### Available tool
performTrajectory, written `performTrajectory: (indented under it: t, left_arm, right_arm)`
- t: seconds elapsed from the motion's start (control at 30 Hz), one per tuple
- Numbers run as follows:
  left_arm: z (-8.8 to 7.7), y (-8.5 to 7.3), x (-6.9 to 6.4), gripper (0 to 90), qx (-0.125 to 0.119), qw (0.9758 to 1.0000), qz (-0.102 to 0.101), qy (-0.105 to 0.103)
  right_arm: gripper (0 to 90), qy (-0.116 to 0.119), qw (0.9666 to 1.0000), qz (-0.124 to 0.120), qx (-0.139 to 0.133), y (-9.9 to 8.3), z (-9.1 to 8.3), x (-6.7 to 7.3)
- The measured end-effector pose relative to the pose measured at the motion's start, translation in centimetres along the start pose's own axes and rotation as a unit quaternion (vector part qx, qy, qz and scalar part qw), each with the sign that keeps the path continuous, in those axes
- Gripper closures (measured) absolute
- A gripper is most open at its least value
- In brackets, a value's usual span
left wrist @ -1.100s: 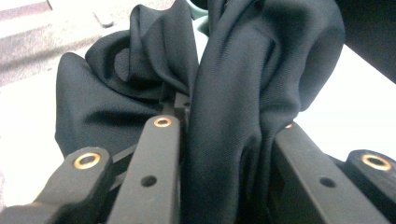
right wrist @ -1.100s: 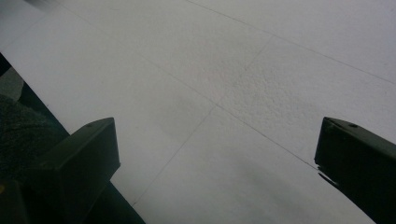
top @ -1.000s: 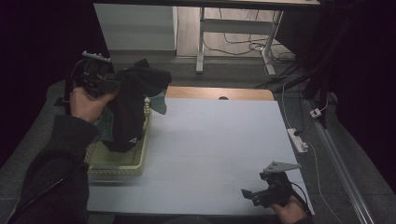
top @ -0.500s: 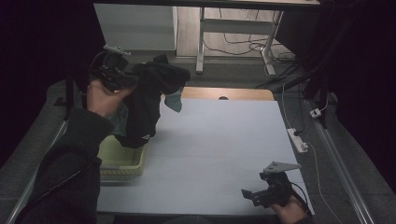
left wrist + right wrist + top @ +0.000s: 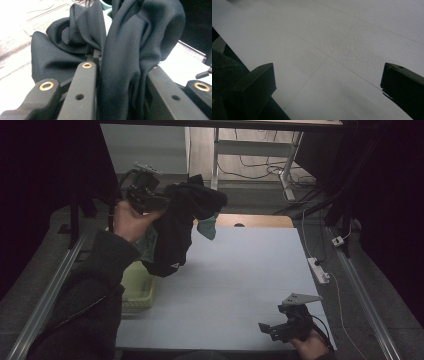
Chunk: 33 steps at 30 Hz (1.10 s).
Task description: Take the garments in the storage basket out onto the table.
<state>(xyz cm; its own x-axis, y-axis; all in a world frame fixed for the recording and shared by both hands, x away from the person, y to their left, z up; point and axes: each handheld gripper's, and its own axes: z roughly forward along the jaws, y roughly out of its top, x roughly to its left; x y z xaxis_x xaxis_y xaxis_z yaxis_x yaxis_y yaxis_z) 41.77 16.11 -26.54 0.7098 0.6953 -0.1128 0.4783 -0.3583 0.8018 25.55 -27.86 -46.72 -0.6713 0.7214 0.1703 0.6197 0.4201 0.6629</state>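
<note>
While gripping a black garment [image 5: 177, 227], the left hand-held gripper [image 5: 150, 200] hangs raised.

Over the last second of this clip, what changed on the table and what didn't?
The left gripper, shut on the black garment, lifted it up and away from the green basket, toward the table's far side; the cloth now hangs clear of the basket. The grip stayed clamped throughout. The right gripper stayed open at the white table's near right corner.

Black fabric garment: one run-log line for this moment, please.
left gripper: shut on black fabric garment, lifted above yellow-green plastic basket | right gripper: open, low over white table
</note>
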Motion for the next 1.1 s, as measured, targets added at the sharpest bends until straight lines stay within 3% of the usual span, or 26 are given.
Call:
performTrajectory:
  t: [0.6, 0.87, 1.1]
  left_arm:
    - [4.2, 2.3, -5.1, 74.9, 0.001, 0.9981, 0.041, -0.047]
    - [7.4, 2.0, -6.3, 74.8, 0.021, 0.9968, 0.056, -0.053]
    - [10.5, 1.0, -6.7, 74.7, 0.027, 0.9966, 0.051, -0.06]
  right_arm:
    - [0.0, 0.001, 1.0, -0.003, 0.0, 0.0, 0.0, 0.0]
    - [0.0, -0.001, 1.0, -0.002, -0.002, 0.0, -0.1, 0.0]
    - [0.0, -0.002, 1.0, -0.002, -0.002, -0.1, -0.1, 0.0]
